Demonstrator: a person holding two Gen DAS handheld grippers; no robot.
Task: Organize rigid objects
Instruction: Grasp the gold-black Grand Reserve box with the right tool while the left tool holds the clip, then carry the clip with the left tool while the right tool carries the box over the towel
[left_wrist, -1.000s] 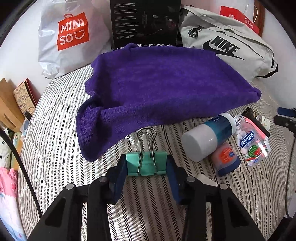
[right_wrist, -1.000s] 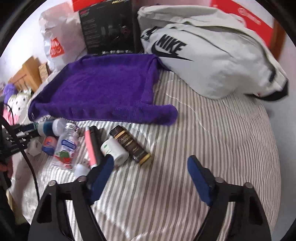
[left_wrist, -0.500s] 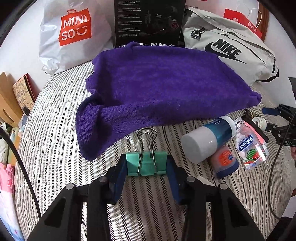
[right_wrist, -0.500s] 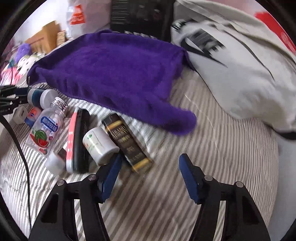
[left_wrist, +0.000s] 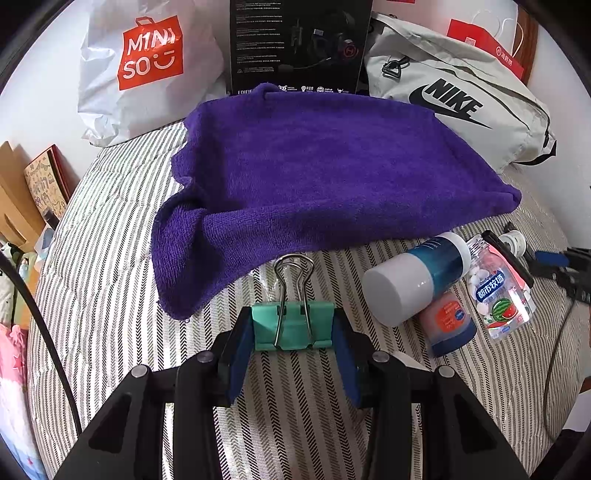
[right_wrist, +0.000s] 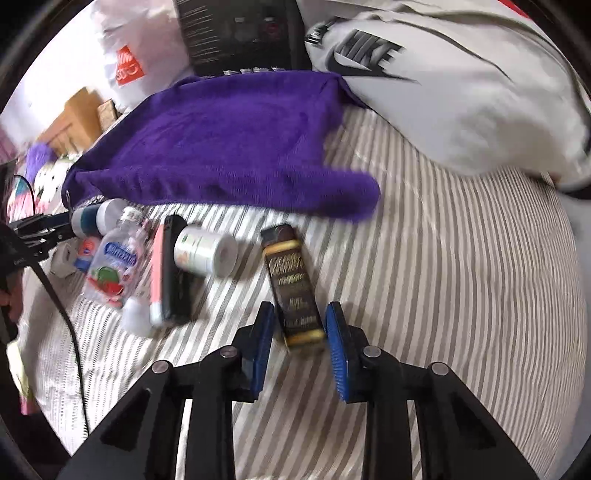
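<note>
**Binder clip held, dark box between closing jaws**

Striped bedding (left_wrist: 110, 229) carries everything, with a purple towel (left_wrist: 317, 177) spread across its far half. Along the far edge stand a white Miniso bag (left_wrist: 147, 66), a black product box (left_wrist: 299, 44) and a grey Nike bag (left_wrist: 454, 107).

Over the near edge of the bedding, the left gripper (left_wrist: 293, 328) pinches a teal binder clip (left_wrist: 291, 326) by its two ends, both blue pads flat against it. The clip's wire handles point toward the towel's near hem.

Toward the right edge lies a cluster of small things just off the towel: a blue bottle with a white cap (left_wrist: 417, 273), a clear candy bottle with a watermelon label (left_wrist: 498, 291) touching it, and a small blue and orange tub (left_wrist: 448, 321) tucked under the two. In the right wrist view, a pink and black case (right_wrist: 168, 269) and a white jar (right_wrist: 205, 251) lie on their sides beside them.

The right gripper (right_wrist: 299, 336) straddles the near end of a dark brown box with gold lettering (right_wrist: 293, 284), which lies flat just off the towel's corner. Its jaws are closing around the box; the right pad looks to be at the box's edge, while a thin gap shows at the left pad.
</note>
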